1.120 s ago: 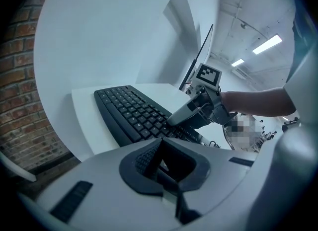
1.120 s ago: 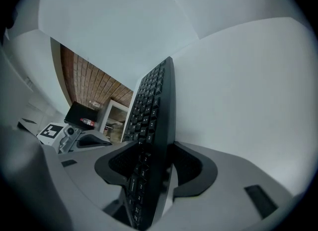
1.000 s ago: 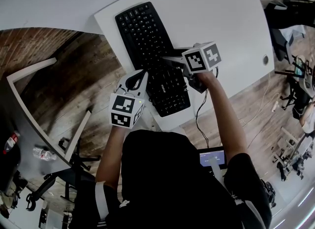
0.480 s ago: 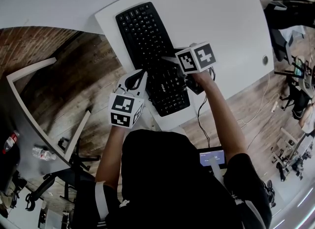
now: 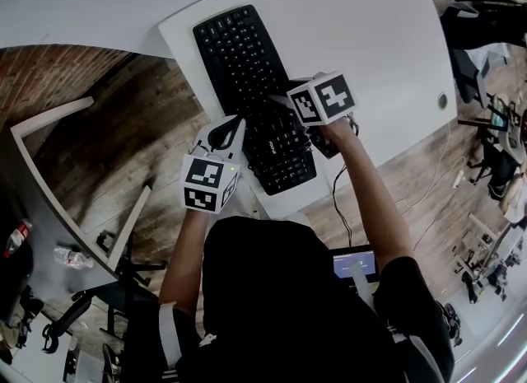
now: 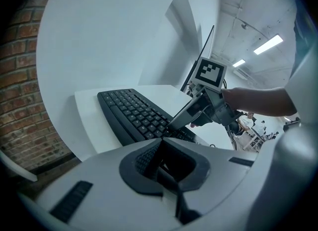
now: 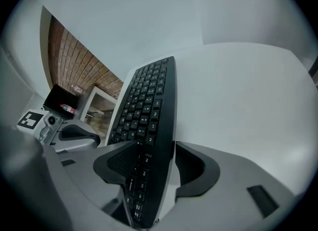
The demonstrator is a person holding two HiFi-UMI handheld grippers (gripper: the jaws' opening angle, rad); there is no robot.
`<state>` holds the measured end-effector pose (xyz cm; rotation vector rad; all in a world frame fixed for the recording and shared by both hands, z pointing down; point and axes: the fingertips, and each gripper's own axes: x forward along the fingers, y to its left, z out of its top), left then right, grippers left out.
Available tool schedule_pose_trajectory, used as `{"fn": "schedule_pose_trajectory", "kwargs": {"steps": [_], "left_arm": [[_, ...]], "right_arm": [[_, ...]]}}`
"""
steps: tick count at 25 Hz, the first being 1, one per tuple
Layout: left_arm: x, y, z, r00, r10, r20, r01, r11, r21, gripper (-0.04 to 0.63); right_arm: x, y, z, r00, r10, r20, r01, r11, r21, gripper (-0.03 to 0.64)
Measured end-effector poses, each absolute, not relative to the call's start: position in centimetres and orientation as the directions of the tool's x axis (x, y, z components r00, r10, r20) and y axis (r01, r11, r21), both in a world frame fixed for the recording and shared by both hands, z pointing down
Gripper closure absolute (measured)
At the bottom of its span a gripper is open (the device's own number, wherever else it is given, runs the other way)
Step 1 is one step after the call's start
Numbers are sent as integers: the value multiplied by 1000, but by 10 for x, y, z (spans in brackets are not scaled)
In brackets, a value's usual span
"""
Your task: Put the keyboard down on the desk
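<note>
The black keyboard (image 5: 247,77) lies on the white desk (image 5: 370,35). Its far end stretches away ahead of both tongs, and its near end sits between them, close to the desk's near edge. The left tongs (image 5: 237,126) are clenched on the keyboard's near left rim, their jaws drawn close together with the rim tucked in between them. The right tongs (image 5: 284,100) straddle the opposite long edge, just across the keys from the left pair. Their jaws have just been opening and now stand wide and released. The keyboard's edge is between them, and a thin pale gap shows beside the outer pad. A dark cable (image 5: 333,200) hangs off the desk's near side, below the right tongs.
</note>
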<state>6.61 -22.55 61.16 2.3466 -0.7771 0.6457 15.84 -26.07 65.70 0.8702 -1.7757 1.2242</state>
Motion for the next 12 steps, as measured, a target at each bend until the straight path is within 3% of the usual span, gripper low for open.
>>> {"fn": "schedule_pose_trajectory", "kwargs": {"steps": [9,12], "left_arm": [[67,-225,599,713,-383,587,-647,-683,340,581],[68,-227,588,709,-395,584,-647,-694,316,581]], "right_arm": [[166,-257,644,-481,-147,864,-863,253,-438,364],[169,-257,633,-478,-189,858,-868,256,-426,414]]}}
